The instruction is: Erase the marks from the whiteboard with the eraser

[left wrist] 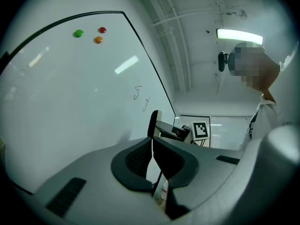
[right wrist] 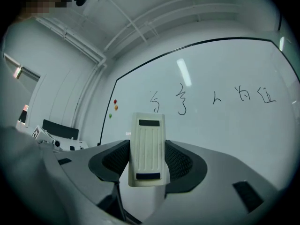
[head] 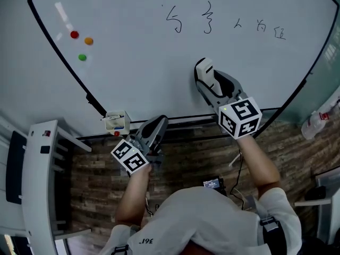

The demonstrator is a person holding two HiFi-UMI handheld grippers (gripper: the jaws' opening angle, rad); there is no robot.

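A large whiteboard carries a row of several black marks near its top; in the right gripper view the marks run across the board. My right gripper is shut on a white eraser, held close to the board below the marks. The eraser stands upright between the jaws. My left gripper is shut and holds nothing, low by the board's bottom rail. In the left gripper view, my left gripper faces the board.
Three round magnets, red, orange and green, sit at the board's upper left. A small marker holder hangs at the lower frame. White furniture stands at left. A bottle is at right.
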